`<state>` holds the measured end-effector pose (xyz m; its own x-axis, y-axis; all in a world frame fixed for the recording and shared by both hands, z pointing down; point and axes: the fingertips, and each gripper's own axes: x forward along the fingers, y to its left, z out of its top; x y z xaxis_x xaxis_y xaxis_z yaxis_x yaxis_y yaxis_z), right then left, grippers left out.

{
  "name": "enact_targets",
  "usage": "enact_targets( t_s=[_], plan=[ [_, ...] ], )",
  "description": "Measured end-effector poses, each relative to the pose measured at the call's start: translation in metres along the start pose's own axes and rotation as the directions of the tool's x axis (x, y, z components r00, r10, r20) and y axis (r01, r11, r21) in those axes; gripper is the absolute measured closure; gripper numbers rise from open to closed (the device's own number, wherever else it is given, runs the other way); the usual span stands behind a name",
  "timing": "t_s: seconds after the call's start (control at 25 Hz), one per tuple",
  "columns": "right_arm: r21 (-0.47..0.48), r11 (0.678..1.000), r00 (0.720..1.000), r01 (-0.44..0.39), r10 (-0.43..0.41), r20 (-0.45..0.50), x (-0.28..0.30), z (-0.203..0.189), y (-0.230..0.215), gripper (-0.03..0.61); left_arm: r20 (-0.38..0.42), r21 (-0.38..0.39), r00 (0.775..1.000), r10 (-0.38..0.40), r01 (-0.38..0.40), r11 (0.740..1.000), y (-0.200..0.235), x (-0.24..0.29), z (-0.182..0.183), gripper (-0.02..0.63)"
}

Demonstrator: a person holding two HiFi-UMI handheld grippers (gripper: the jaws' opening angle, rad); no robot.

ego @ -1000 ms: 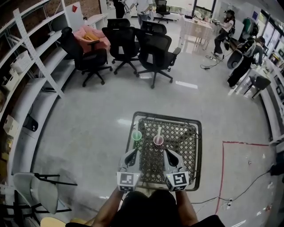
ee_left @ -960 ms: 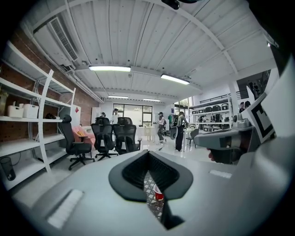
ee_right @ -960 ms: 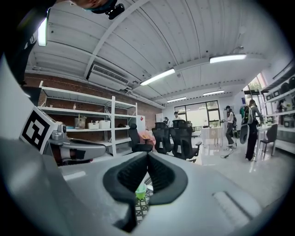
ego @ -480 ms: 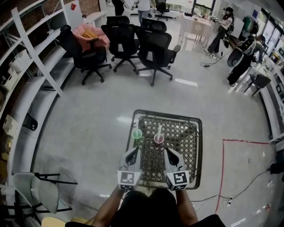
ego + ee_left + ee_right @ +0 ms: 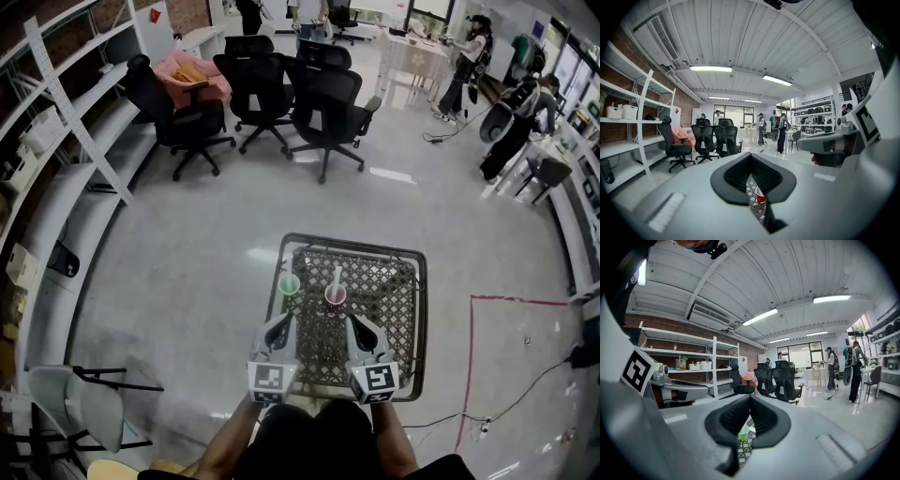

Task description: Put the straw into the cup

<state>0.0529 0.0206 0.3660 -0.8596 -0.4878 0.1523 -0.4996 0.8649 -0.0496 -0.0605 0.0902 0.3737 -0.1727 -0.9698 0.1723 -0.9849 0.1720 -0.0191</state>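
Nothing moved; left gripper (image 5: 282, 321) and right gripper (image 5: 354, 321) stayed clenched, empty. The straw (image 5: 337, 277) already stood in the pink cup (image 5: 335, 297), so the task looked done.

This is an open-plan office or lab workspace. Black swivel chairs (image 5: 323, 108) stand grouped on a polished grey floor (image 5: 187, 244). White metal shelving (image 5: 98, 127) lines a brick wall (image 5: 194, 13), desks (image 5: 412, 58) stand at the far end, and strip lights (image 5: 710, 68) run overhead.
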Motion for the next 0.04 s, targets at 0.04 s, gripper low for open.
enact_targets(
  t_s=[0.04],
  plan=[
    [0.001,1.000,1.000,0.000,0.000,-0.001,0.0000,0.0009,0.0002,0.575,0.001,0.000,1.000,-0.001,0.001,1.000,0.0000,-0.0002,0.0016,0.609]
  ],
)
